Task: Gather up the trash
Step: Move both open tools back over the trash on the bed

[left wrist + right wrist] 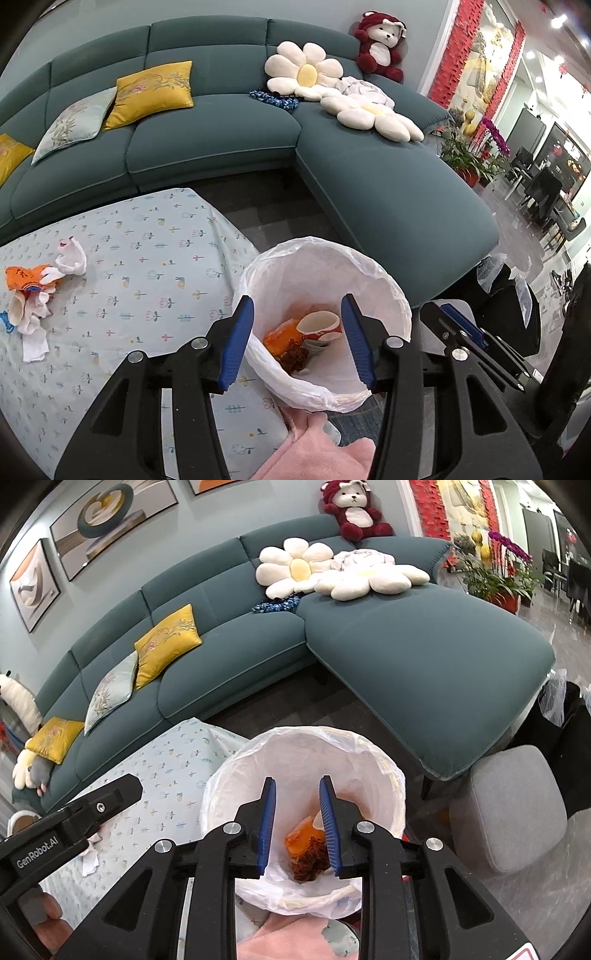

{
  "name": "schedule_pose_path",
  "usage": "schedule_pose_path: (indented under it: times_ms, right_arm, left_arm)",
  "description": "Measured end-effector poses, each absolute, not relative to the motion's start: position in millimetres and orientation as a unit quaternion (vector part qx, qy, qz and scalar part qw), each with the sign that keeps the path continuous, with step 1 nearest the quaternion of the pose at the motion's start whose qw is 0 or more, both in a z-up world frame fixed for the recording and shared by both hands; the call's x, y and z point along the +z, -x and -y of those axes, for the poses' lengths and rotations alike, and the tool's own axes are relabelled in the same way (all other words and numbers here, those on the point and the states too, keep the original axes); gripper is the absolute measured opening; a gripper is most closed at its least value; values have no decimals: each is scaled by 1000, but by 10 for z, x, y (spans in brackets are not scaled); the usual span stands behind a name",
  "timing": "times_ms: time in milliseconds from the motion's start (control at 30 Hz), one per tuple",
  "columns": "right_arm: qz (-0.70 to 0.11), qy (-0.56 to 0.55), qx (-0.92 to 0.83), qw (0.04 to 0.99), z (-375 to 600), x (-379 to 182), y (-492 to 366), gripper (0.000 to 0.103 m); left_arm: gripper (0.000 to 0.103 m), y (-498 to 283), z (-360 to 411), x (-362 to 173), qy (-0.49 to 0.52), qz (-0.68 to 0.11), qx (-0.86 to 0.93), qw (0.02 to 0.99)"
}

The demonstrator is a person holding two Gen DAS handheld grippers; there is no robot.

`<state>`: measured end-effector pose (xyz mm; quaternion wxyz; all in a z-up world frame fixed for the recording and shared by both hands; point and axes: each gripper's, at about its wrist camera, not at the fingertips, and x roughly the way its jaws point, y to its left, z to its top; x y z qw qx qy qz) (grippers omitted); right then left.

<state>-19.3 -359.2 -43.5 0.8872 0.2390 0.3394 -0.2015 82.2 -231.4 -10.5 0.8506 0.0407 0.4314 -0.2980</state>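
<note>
A bin lined with a white plastic bag point(384, 273) stands beside the table; it also shows in the right wrist view point(236, 775). Inside lie an orange wrapper point(280, 334), a paper cup point(317, 321) and dark scraps point(310, 860). My left gripper point(297, 339) is open and empty, over the bin. My right gripper point(297, 825) is open and empty, also over the bin; its fingers point(461, 325) show at the right of the left wrist view. More trash lies on the table at the far left: an orange wrapper point(26, 278) and crumpled white tissues point(70, 258).
The table wears a pale blue patterned cloth point(147, 280). A teal sectional sofa point(388, 184) with cushions stands behind it. A grey stool point(513, 812) is right of the bin. Pink fabric point(317, 450) lies below the bin. Potted plants point(495, 572) stand at far right.
</note>
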Motion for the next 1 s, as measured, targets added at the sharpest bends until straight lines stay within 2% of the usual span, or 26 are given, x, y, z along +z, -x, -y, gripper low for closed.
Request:
schedule_pose_path:
  times_ms: [433,567,900,1000]
  right_arm:
    - [-342,-213,-178,898,3252,-259,37,26]
    - [-340,-205,-173,901,3120,-216,-13,36]
    - [-350,-180,-142,908,2703,-156,-225,36]
    - [-353,-170,-132,910,2556,-141,-295,36]
  left_arm:
    - [47,-923,1910,-27,-14,-429,-274,860]
    - [47,-974,1735,-28,-4,-431,-263,863]
    - [47,-1131,1226,-50,22,-436,-229,870]
    - [53,-1162,1092,-57,30,-435,-219,873]
